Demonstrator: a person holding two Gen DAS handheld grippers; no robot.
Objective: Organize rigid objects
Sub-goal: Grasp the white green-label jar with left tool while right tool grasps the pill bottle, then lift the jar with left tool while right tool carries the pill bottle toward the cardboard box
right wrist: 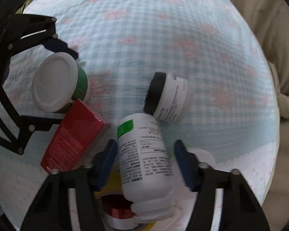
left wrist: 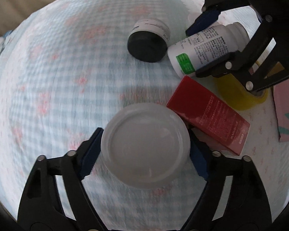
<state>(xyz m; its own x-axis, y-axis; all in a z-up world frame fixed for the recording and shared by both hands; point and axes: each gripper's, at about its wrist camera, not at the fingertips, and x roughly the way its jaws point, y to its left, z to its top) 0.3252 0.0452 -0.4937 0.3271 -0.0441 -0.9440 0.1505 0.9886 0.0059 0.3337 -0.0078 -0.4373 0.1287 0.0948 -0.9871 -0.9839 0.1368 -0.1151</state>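
Note:
My left gripper (left wrist: 145, 144) is shut on a green can with a white lid (left wrist: 145, 148); it also shows in the right wrist view (right wrist: 54, 82). My right gripper (right wrist: 145, 163) straddles a white pill bottle (right wrist: 144, 165) lying on its side; its left pad touches the bottle and its right pad stands a little off it. The same bottle shows in the left wrist view (left wrist: 206, 48). A small white jar with a black lid (left wrist: 147, 45) lies on its side beside the bottle, also in the right wrist view (right wrist: 167, 96). A red box (left wrist: 208, 113) lies between the can and the bottle.
Everything rests on a blue checked cloth (left wrist: 67, 77) with pink flowers. A yellow tape roll (left wrist: 239, 94) sits under the right gripper. A pink box (left wrist: 287, 111) lies at the right edge. Beige fabric (right wrist: 260, 9) borders the cloth.

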